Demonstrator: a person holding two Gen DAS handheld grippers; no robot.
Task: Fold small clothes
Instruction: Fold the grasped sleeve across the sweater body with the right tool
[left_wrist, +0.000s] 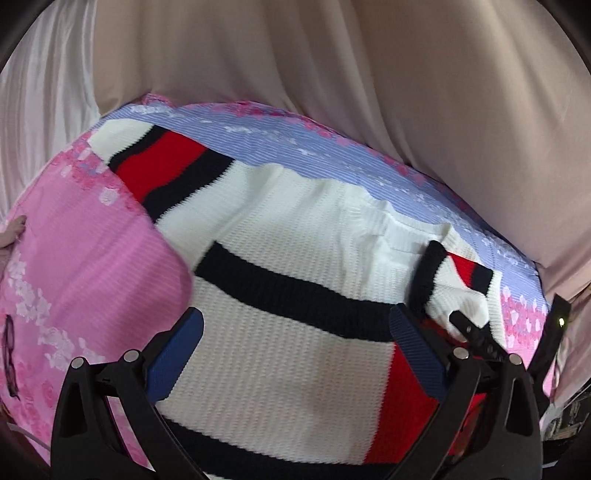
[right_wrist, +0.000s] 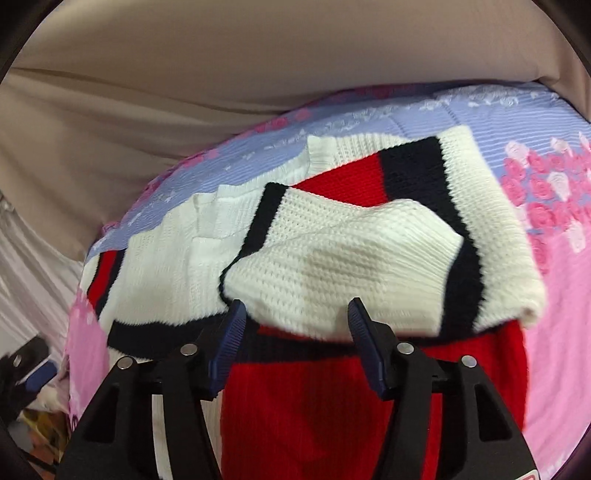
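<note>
Sweater: We see a small knit sweater (left_wrist: 295, 236), white with black and red stripes. It lies spread out on the bed cover.
Bed cover: We see a cover (left_wrist: 85, 258) that is pink with flowers near us and light blue with thin lines farther back. The sweater rests mostly where the pink and the blue meet.
Sleeve: In the right wrist view we see one sleeve (right_wrist: 332, 254) folded in over the sweater's body. Its white end with a black edge lies on top of the red and black part.
Other sleeve: In the left wrist view we see the other sleeve (left_wrist: 162, 166) lying flat out to the side.
Left gripper: Our left gripper (left_wrist: 295, 350) hangs over the sweater. Its blue pads stand far apart, with nothing pinched between them.
Right gripper: Our right gripper (right_wrist: 295, 332) is just at the folded sleeve. Its jaws are apart and the pads do not press the cloth.
Curtain: We see a beige curtain (left_wrist: 406, 92) behind the bed.
</note>
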